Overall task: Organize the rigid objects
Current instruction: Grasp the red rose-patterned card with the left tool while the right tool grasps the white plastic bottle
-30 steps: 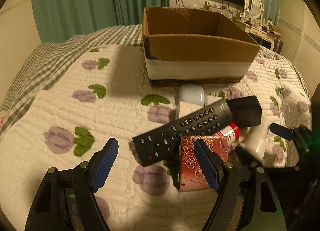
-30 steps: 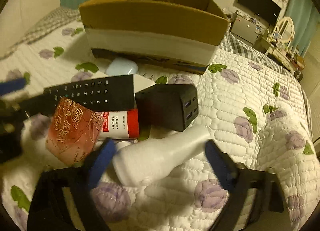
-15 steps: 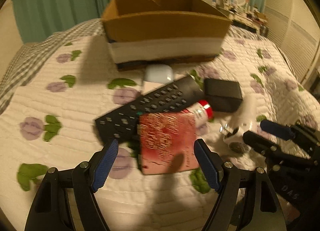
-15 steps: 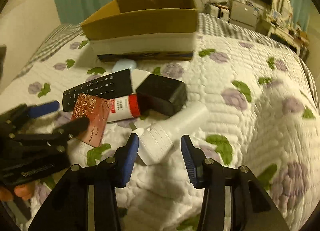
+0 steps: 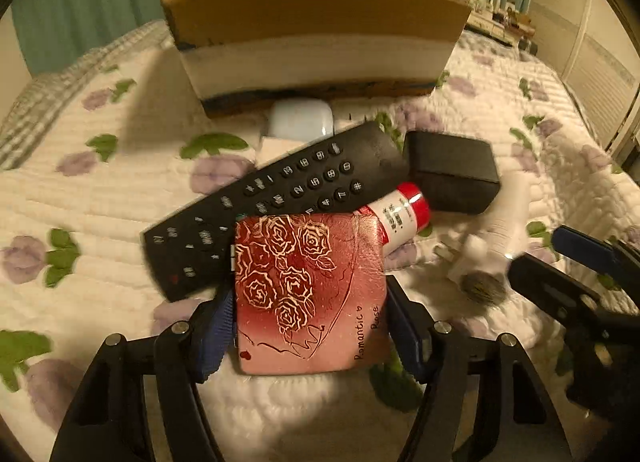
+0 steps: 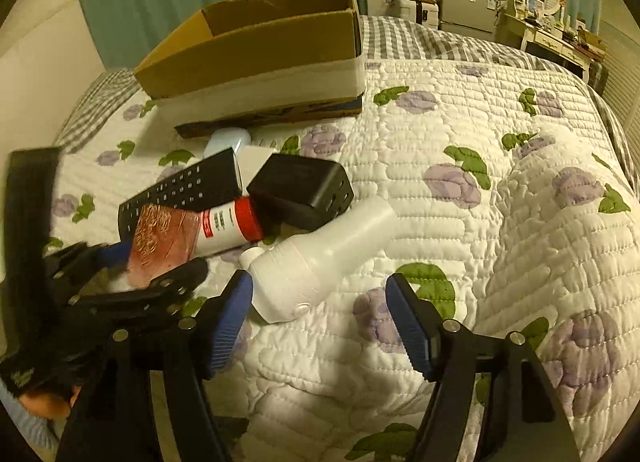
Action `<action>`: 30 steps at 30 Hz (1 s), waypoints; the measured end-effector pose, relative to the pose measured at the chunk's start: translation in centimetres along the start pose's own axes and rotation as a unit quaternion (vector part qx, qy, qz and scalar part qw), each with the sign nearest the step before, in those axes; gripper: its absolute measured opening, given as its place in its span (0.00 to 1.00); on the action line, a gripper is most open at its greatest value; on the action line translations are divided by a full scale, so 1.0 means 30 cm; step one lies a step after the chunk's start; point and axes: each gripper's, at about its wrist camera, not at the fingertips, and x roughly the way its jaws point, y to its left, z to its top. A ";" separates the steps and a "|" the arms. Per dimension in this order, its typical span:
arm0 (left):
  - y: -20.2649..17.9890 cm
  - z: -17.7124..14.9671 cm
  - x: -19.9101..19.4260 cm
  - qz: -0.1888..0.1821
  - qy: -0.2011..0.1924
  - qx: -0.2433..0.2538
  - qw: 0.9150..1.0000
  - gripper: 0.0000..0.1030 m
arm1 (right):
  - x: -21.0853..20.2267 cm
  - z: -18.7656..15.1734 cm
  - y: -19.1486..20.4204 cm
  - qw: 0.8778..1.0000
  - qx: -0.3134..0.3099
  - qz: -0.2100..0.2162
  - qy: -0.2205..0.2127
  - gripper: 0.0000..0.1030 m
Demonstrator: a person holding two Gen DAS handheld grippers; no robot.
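A pile lies on the quilted bed: a red rose-patterned box [image 5: 308, 294], a black remote [image 5: 276, 198], a red-capped tube [image 5: 400, 214], a black charger block [image 5: 452, 174], a pale blue case [image 5: 300, 118] and a white bottle [image 6: 320, 258]. My left gripper [image 5: 310, 326] is open, its fingers on either side of the red box, which fills the gap. My right gripper [image 6: 320, 322] is open, just short of the white bottle's base. It also shows in the left wrist view [image 5: 560, 262] at the right. The left gripper appears in the right wrist view [image 6: 132, 262] around the red box [image 6: 164, 242].
An open cardboard box [image 5: 312, 30] stands on the bed just behind the pile; it also shows in the right wrist view [image 6: 256, 54]. The quilt [image 6: 500, 182] stretches to the right. Green curtains, a TV and a dresser are in the background.
My left gripper moved forward so its fingers now flank the red box. My right gripper opened wider and came closer to the white bottle.
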 end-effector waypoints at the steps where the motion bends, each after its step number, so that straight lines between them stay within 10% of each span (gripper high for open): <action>1: 0.007 -0.002 -0.026 0.000 -0.011 -0.001 1.000 0.68 | 0.004 0.004 0.007 1.000 0.001 -0.002 0.001 0.67; 11: 0.134 0.015 -0.132 0.002 -0.061 -0.056 0.997 0.68 | 0.180 0.047 0.003 0.994 0.100 -0.014 0.050 0.72; 15: 0.135 0.018 -0.134 -0.003 -0.057 -0.062 0.996 0.68 | 0.184 0.054 0.023 0.997 0.066 -0.028 0.029 0.56; 30: 0.133 0.080 -0.383 -0.019 -0.112 -0.066 0.991 0.68 | -0.282 0.161 0.095 0.994 -0.050 0.000 -0.100 0.55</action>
